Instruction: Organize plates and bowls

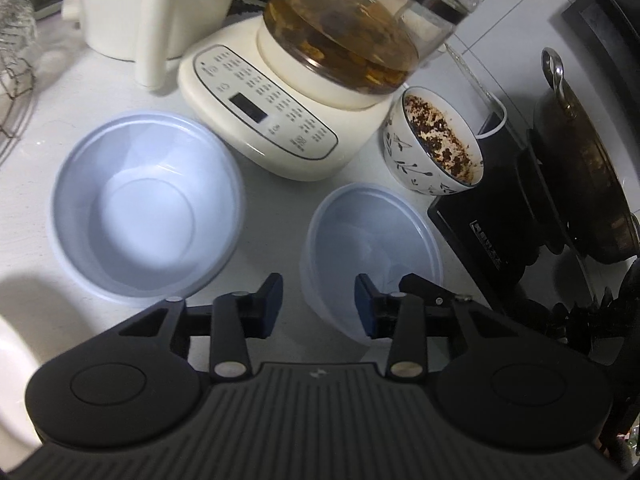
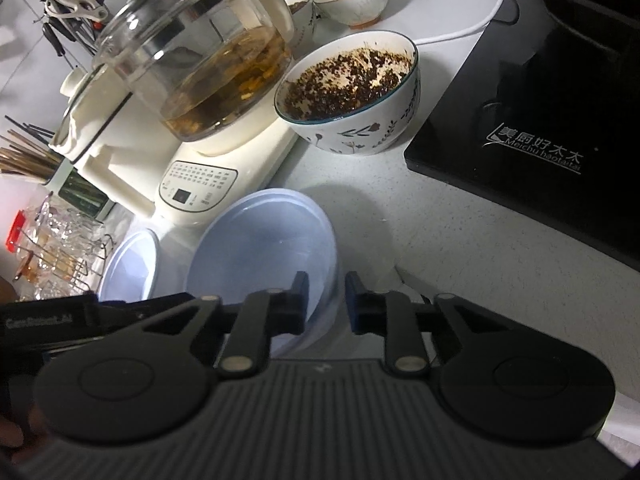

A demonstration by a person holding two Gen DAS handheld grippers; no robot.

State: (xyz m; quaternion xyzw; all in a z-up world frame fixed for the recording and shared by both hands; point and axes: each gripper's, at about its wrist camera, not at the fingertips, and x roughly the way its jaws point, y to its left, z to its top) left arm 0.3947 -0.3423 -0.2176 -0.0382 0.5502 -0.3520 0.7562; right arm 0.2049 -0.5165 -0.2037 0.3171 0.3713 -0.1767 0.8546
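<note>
Two pale blue plastic bowls stand on the white counter, one at the left and one at the right. My left gripper is open and straddles the right bowl's near-left rim. One finger is inside the bowl and the other is over the counter, clear of the wall. In the right wrist view my right gripper is shut on the right-hand rim of this same bowl, with one pad inside and one outside. The other blue bowl shows at the left there.
Behind the bowls stand a cream kettle base with a glass pot, a patterned bowl with dark residue, and a black induction cooker. A wok sits at the right. A wire rack of glasses stands at the left.
</note>
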